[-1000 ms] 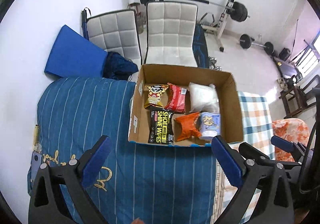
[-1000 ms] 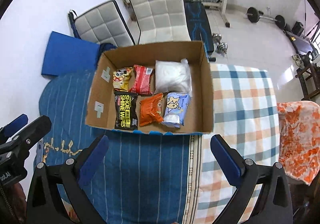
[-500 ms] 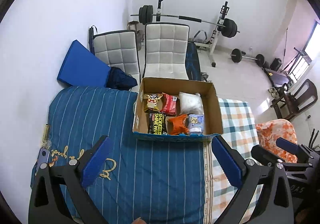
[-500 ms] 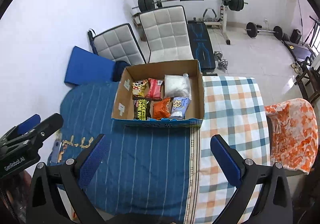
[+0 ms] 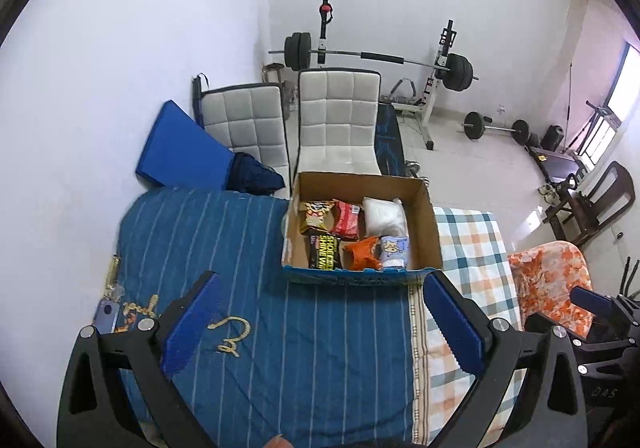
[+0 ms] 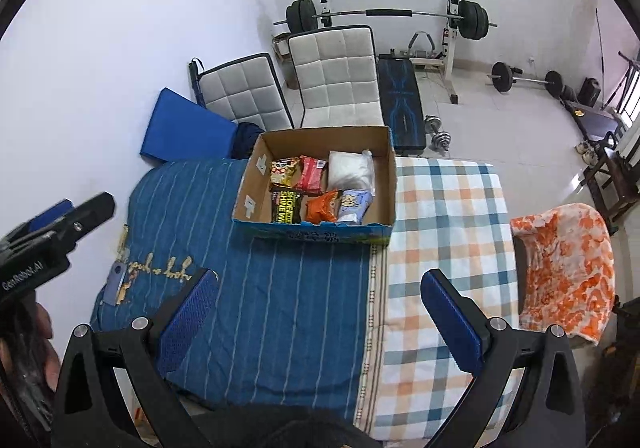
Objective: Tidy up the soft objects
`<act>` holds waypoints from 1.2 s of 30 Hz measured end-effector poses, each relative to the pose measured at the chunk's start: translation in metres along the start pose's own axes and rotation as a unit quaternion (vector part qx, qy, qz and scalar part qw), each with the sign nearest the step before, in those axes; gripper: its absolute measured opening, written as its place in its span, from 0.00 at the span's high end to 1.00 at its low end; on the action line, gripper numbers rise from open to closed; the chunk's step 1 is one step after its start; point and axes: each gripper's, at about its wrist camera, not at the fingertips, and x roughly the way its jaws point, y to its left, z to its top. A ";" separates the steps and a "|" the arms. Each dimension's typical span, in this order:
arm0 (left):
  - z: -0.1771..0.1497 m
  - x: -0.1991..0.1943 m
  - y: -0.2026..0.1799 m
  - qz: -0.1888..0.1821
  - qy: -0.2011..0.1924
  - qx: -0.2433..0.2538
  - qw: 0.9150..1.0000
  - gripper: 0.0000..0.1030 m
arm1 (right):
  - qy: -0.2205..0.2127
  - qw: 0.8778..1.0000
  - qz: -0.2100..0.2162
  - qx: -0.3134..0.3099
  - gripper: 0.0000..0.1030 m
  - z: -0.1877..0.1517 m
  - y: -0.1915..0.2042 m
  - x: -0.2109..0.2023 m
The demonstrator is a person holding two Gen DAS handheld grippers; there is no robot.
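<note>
**Left wrist view: packets all boxed, both grippers empty and high**

Left wrist view shows us the cardboard box sitting on the bed, on the blue striped blanket, right at the seam with the checked blanket. Inside we count six soft things: a yellow snack bag, a red packet, a white pillow bag, a black wipes pack, an orange pouch and a pale blue pack. They lie flat in two rows, filling the left and middle of the box; the right strip of the floor is bare.

Left gripper has its jaws spread wide, nothing between them, hanging well above the blanket and well apart from the box. Right gripper is the same: jaws released, empty, high over the seam of the two blankets. Each gripper shows at the edge of the other's view.

Progress, our judgement: looks done or nearly so. We see no loose soft packet on either blanket. Left over on the blue blanket near its left edge are a small phone-like thing and something glassy, too small to tell, neither looks soft. An orange floral cloth is draped over a chair beside the bed; whether it counts for the task we cannot tell. If anything remains, it is straightening the packs in the box.
</note>
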 end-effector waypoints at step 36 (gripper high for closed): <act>0.008 -0.017 -0.004 0.033 -0.052 0.005 0.998 0.00 | -0.086 0.994 -0.060 -0.002 0.00 0.031 0.012 -0.023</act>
